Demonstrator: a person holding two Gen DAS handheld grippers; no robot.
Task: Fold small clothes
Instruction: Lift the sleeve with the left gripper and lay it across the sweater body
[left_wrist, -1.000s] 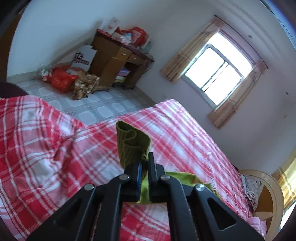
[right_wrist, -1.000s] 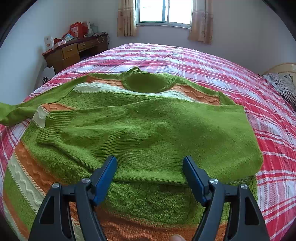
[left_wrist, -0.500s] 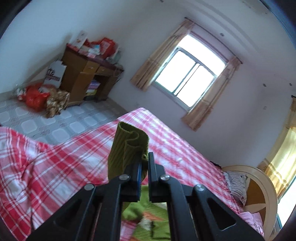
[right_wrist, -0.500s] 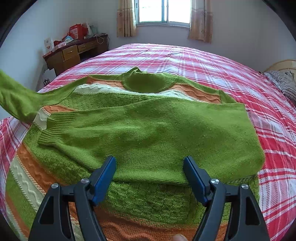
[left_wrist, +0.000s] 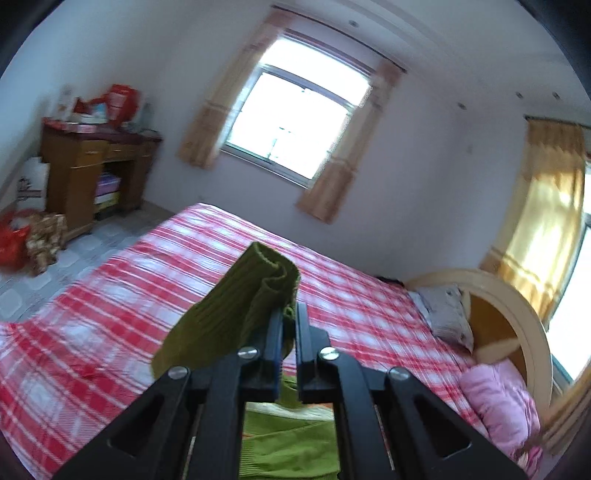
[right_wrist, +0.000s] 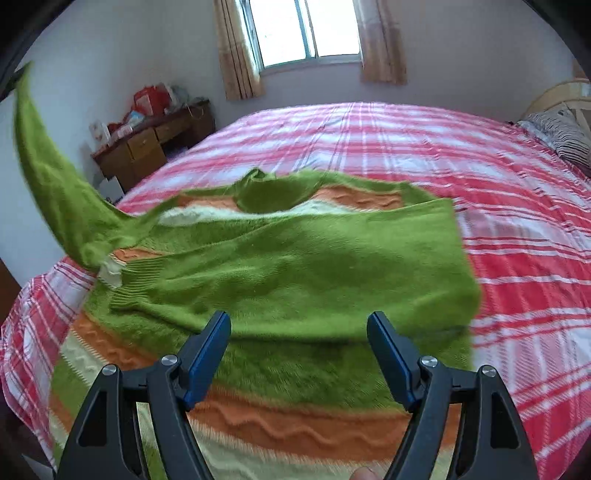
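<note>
A green sweater (right_wrist: 295, 266) with orange and cream stripes lies on the red plaid bed, one sleeve folded across its chest. My left gripper (left_wrist: 289, 314) is shut on the ribbed cuff (left_wrist: 255, 291) of the other sleeve and holds it high above the bed. That sleeve (right_wrist: 55, 184) rises up and to the left in the right wrist view. The sweater body shows below the left gripper (left_wrist: 288, 443). My right gripper (right_wrist: 299, 325) is open and empty, hovering over the sweater's lower half.
The bed (right_wrist: 498, 177) has a red and white plaid cover. A wooden desk (left_wrist: 88, 166) with clutter stands by the far wall. Bags (left_wrist: 33, 240) lie on the floor. Pillows (left_wrist: 447, 314) and a pink blanket (left_wrist: 498, 406) lie by the headboard.
My left gripper has lifted the sleeve cuff higher and swung toward the bed's middle. The sleeve has risen off the bed. My right gripper has drawn back slightly.
</note>
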